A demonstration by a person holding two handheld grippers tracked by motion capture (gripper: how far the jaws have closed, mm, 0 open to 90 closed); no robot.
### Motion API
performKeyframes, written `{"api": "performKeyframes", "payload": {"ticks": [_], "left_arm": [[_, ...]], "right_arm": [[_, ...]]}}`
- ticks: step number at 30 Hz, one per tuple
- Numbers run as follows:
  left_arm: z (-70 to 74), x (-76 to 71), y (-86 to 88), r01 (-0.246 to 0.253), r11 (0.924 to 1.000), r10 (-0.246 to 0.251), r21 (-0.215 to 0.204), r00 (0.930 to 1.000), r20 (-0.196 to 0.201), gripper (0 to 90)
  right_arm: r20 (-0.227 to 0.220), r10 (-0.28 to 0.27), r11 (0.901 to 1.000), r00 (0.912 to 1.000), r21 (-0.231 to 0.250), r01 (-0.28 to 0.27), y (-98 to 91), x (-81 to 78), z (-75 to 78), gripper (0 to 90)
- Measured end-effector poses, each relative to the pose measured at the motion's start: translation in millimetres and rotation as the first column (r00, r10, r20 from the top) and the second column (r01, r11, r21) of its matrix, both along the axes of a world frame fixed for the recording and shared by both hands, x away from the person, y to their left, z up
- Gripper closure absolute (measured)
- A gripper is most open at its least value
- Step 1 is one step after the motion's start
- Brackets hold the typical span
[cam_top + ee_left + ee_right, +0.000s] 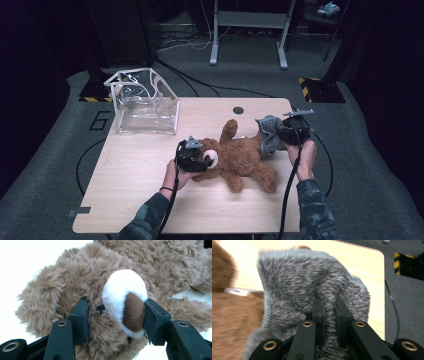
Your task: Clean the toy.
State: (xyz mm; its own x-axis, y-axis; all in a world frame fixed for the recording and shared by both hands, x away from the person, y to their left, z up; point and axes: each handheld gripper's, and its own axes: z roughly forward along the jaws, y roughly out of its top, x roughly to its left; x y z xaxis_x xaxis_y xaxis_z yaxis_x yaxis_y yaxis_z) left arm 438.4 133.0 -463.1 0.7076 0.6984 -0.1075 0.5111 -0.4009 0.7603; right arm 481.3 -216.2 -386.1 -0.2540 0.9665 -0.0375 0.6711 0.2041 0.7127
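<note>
A: So, how far along would you say this is?

B: Early to middle, I'd judge. The teddy bear [240,160] lies on its back at the centre of the wooden table [130,180], head toward nine o'clock, legs toward four. The left gripper [196,159] has its jaws pressed into the bear's head on either side of the white muzzle [123,298], so the head is pinned. The right gripper [286,134], at three o'clock from the bear, is clamped tight on a fold of grey knitted garment [312,290].

A: Is the garment on the bear yet?

B: It's bunched at the bear's lower end, at about two o'clock from the belly. Whether it goes on or comes off, I can't tell; either way most of the work looks left.

A: And the materials?

B: The bear is shaggy tan plush, soft and rounded, with a smooth white muzzle and a short-piled brown nose [133,312]. The garment is fuzzy, marled grey knit with a stitched edge; it folds limply. At eleven o'clock stands a clear plastic bag [145,102] with white trim, open-topped, well apart from the bear.
</note>
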Motion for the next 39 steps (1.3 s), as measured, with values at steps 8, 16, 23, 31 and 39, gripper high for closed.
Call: {"api": "performKeyframes", "payload": {"ticks": [8,16,23,31,39], "left_arm": [[0.4,0.1,-0.4,-0.002,1.0000,0.002,0.003,1.0000,-0.003,45.7],[0.7,0.2,-0.6,-0.001,1.0000,0.001,0.002,1.0000,-0.004,45.7],[0.8,0.5,-0.5,-0.002,1.0000,0.002,0.003,1.0000,-0.005,45.6],[0.6,0.5,-0.2,-0.001,1.0000,0.001,0.002,1.0000,-0.009,45.5],[0.6,1.2,-0.4,-0.002,1.0000,0.002,-0.003,0.9999,-0.013,45.5]], "right_arm": [[0.036,0.178,0.9787,0.9833,0.097,-0.181,33.2,-19.9,14.4,81.1],[-0.068,0.141,0.9895,0.9876,0.040,-0.139,39.8,-0.9,-32.6,81.1],[-0.122,0.010,0.9999,0.9924,-0.011,-0.011,4.0,14.1,-47.0,81.0],[-0.027,0.016,0.9952,0.9995,0.097,-0.014,-10.7,-4.6,-19.6,81.0],[0.009,0.202,0.9684,0.9793,0.148,-0.201,31.9,-14.8,-4.6,80.9]]}}
